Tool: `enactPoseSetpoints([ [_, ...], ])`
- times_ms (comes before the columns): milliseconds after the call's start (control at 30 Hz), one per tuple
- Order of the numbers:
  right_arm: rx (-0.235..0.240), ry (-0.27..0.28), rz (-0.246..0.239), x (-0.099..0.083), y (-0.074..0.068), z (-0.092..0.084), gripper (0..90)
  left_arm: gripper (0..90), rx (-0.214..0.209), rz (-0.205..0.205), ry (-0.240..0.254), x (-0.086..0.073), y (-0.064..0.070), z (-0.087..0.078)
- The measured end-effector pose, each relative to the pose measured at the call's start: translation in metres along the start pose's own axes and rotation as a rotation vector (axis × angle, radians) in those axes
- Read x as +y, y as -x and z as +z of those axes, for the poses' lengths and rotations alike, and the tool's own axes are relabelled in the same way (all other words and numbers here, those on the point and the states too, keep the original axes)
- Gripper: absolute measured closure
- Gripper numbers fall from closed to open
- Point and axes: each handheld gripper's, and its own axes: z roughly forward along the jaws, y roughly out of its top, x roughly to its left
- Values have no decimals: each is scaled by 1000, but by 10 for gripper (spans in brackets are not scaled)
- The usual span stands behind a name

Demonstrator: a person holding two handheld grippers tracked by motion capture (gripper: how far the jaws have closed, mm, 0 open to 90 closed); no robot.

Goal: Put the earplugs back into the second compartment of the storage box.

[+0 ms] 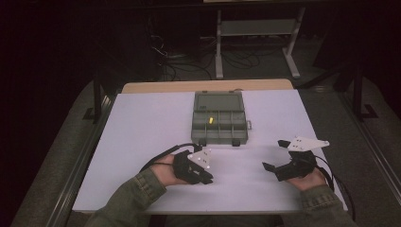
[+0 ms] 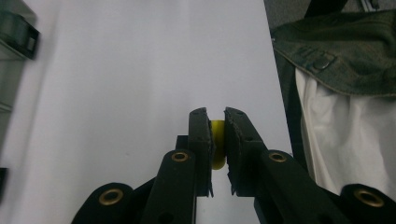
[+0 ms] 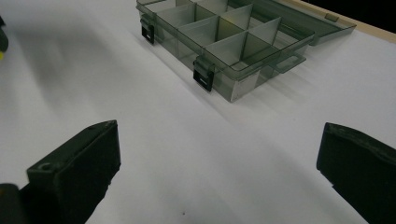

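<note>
My left gripper (image 1: pixel 207 178) hovers over the near-left part of the white table (image 1: pixel 142 132), held in a hand. In the left gripper view its jaws (image 2: pixel 217 126) are shut on a small yellow piece (image 2: pixel 217 144) pinched between the pads. A grey compartment box (image 1: pixel 220 124) lies with its lid back at the table's middle, with another yellow piece (image 1: pixel 210 120) in one of its cells. My right gripper (image 1: pixel 275 155) rests at the near right, its jaws (image 3: pixel 217 140) wide apart with bare table between them; the box (image 3: pixel 224 37) lies ahead of it.
Black latches (image 3: pixel 203 77) sit on the box's near wall. The person's green sleeves (image 1: pixel 137 194) come in from the bottom edge, and a jacket (image 2: pixel 336 51) hangs past the table edge. A wooden strip (image 1: pixel 208 86) borders the far side; table legs and cables stand beyond.
</note>
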Motion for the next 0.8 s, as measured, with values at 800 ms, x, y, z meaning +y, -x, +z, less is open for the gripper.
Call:
enactPoseSetpoints([
  [800, -1, 0, 0, 0, 0, 0, 0, 818, 94, -19, 24, 32, -52, -35],
])
